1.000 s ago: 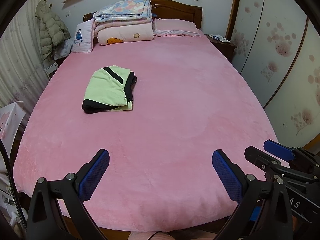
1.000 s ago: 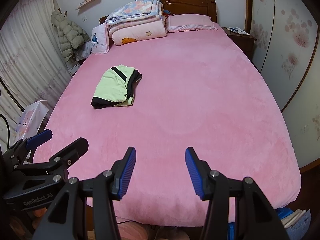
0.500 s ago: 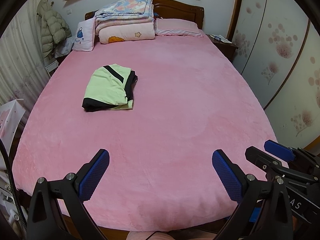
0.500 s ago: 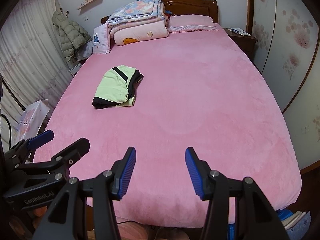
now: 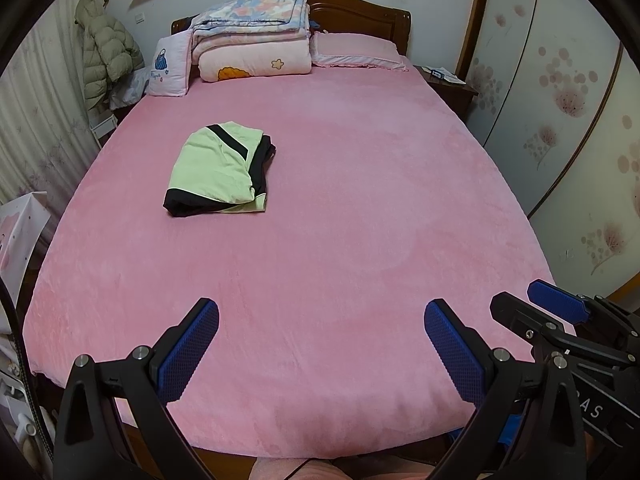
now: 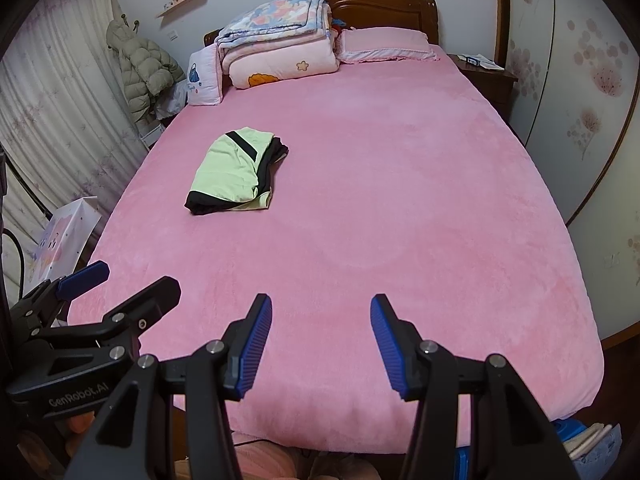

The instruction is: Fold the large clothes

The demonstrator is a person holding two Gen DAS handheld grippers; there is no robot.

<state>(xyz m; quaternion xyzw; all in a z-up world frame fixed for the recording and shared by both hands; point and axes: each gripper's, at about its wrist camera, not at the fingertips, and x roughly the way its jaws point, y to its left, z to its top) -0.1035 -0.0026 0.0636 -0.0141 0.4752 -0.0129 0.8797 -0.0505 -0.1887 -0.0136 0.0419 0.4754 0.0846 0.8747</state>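
Observation:
A light green garment with black trim lies folded in a compact stack on the pink bed, left of centre; it also shows in the right wrist view. My left gripper is open and empty above the foot of the bed, far from the garment. My right gripper is open and empty, also above the foot of the bed. Each gripper shows at the edge of the other's view.
Folded quilts, a small white pillow and a pink pillow lie at the headboard. A nightstand and wardrobe doors stand right. A puffer coat, curtains and a gift bag stand left.
Both views have shifted slightly; the bed and garment sit a little differently in frame. The garment has not moved on the bed. Both grippers stay open.

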